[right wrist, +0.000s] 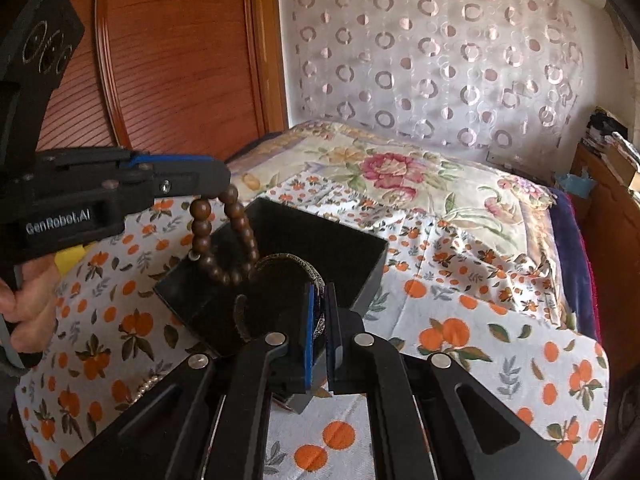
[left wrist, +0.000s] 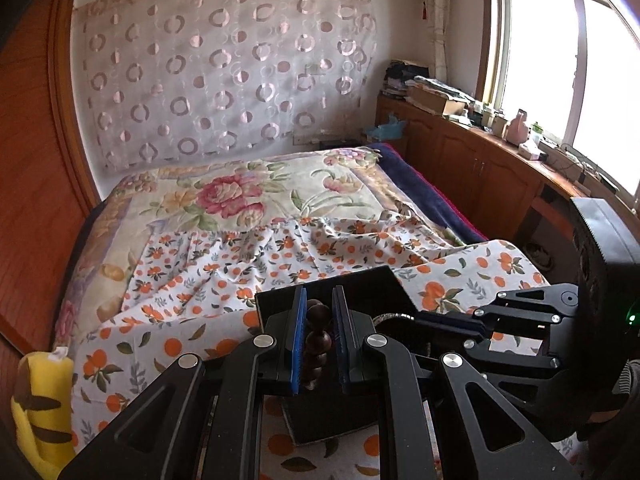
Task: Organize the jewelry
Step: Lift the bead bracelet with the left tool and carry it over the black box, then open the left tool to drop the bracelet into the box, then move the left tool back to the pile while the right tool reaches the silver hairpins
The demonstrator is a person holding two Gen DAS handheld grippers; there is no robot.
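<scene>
A black open box (right wrist: 360,256) sits on the orange-print cloth on the bed; it also shows in the left wrist view (left wrist: 360,284). My left gripper (left wrist: 319,312) is shut on a dark wooden bead bracelet (left wrist: 316,344). In the right wrist view the left gripper (right wrist: 216,178) holds the bracelet (right wrist: 224,240) hanging over the box's left edge. My right gripper (right wrist: 319,292) is shut on a silver patterned bangle (right wrist: 292,264) above the box. In the left wrist view the right gripper (left wrist: 424,318) comes in from the right with the bangle (left wrist: 394,317).
A pearl strand (right wrist: 146,386) lies on the cloth left of the box. A yellow plush toy (left wrist: 40,408) sits at the bed's left edge. Wooden cabinets (left wrist: 480,168) with clutter run under the window on the right. A wooden wardrobe (right wrist: 176,60) stands left.
</scene>
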